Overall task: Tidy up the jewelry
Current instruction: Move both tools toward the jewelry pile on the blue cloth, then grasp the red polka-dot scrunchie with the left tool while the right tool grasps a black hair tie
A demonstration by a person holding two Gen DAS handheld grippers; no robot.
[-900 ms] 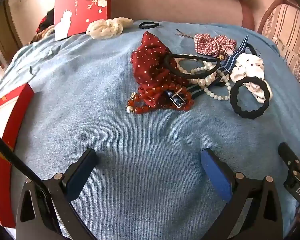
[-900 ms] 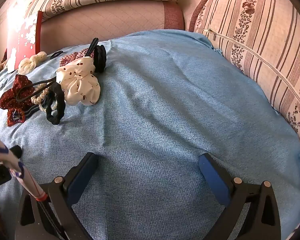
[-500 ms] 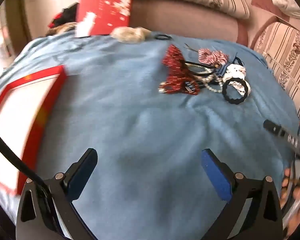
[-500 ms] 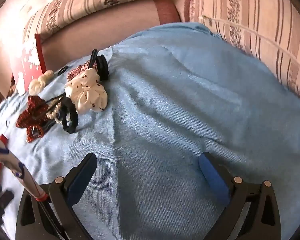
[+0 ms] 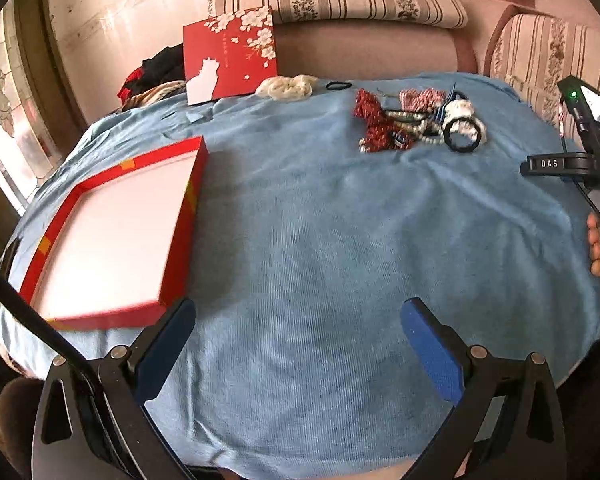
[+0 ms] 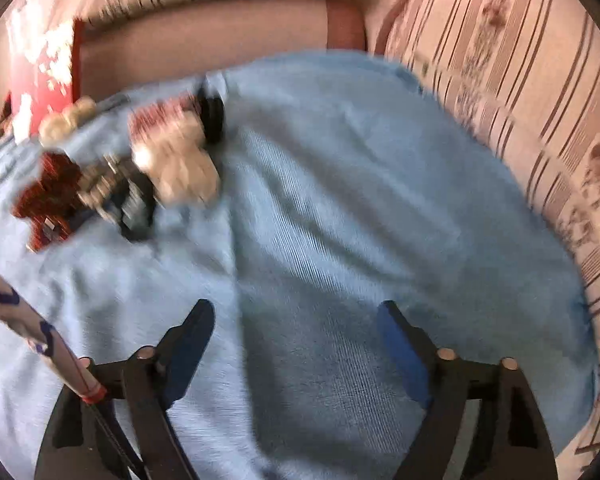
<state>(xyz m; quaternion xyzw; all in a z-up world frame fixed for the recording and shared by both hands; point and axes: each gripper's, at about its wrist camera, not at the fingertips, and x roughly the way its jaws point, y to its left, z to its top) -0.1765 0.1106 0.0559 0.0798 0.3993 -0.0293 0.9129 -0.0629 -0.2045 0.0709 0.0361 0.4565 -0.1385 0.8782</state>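
A pile of jewelry and hair ties [image 5: 416,126] lies on the blue cloth at the far right: a red dotted scrunchie [image 5: 374,120], a pearl string, red beads, a black ring tie [image 5: 462,138] and a white scrunchie. An open red box [image 5: 116,232] with a white inside sits at the left. My left gripper [image 5: 298,326] is open and empty, far back from the pile. My right gripper [image 6: 296,326] is open and empty; the blurred pile [image 6: 140,172] lies at its far left. The right gripper's body also shows in the left wrist view [image 5: 572,160].
The red box lid [image 5: 230,56] with white blossoms leans on the sofa back. A cream scrunchie [image 5: 286,86] and a thin black hair tie [image 5: 339,85] lie near it. Striped cushions [image 6: 520,120] border the blue cloth [image 5: 320,220] at the right and back.
Both grippers have pulled back and up from the pile. The left view now takes in the red box. The right gripper's jaws stand slightly narrower, and its view is blurred by motion.
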